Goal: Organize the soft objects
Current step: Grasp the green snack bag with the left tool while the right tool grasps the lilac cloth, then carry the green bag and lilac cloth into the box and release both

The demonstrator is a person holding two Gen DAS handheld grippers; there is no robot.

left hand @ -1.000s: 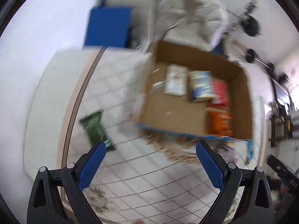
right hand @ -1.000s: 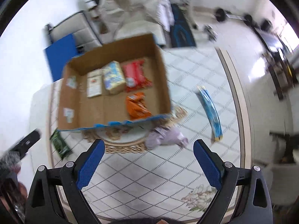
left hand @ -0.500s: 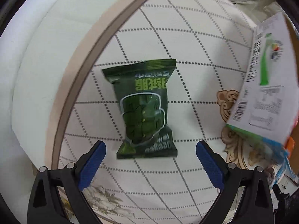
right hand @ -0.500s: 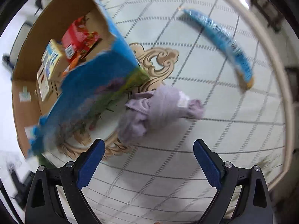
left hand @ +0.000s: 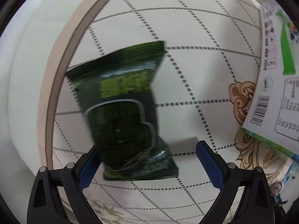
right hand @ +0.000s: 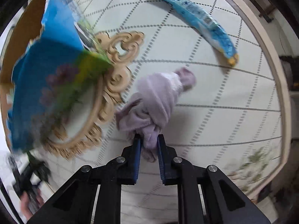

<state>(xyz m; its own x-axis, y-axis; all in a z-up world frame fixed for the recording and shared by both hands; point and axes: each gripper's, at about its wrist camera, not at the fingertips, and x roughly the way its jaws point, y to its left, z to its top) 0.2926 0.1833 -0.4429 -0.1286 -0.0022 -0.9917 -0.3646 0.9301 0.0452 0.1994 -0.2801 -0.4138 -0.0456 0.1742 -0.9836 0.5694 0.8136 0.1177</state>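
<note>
A dark green snack bag [left hand: 123, 112] lies on the white patterned mat [left hand: 196, 59]. My left gripper [left hand: 147, 166] hangs straight above it, open, with the bag's near end between the blue fingers; the bag overlaps the left finger [left hand: 87, 168]. In the right wrist view a knotted lilac cloth bundle [right hand: 158, 97] lies on the mat beside the box. My right gripper [right hand: 149, 145] points down at it. Its jaws are closing and pinch the bundle's near end between the pads.
A cardboard box with a blue and green printed side [right hand: 46, 74] stands left of the cloth; its white labelled side [left hand: 276, 74] shows at the right of the left wrist view. A long blue packet [right hand: 196, 18] lies farther out. The mat's tan border [left hand: 61, 74] curves past the green bag.
Both grippers have sunk close to the mat. The left one now straddles the green bag's end. The right one's jaws have gone from wide open to pinching the lilac cloth.
</note>
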